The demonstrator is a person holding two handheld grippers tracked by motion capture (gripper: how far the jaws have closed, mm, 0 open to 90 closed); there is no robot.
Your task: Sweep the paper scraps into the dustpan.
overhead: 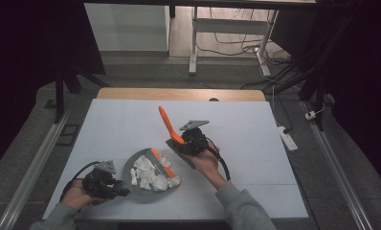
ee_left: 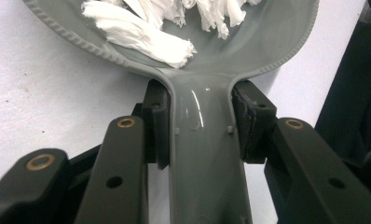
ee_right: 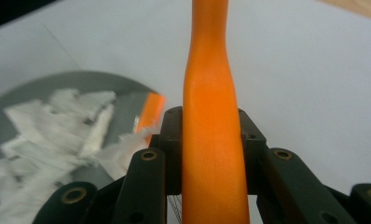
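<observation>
Dustpan (overhead: 143,184) with white paper scraps (overhead: 152,175)

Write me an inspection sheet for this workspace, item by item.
Surface: white table top, wooden strip at far edge.
Job's things: grey dustpan holding white paper scraps; orange brush handle.
Clutter: nothing seen on the white top beyond these.
Grippers: left hand-held gripper shut on the dustpan's handle; right hand-held gripper shut on the brush handle.
Cables: black cable trails from right gripper; floor cables behind.
Surroundings: power strip on floor, white desk frame beyond.
</observation>
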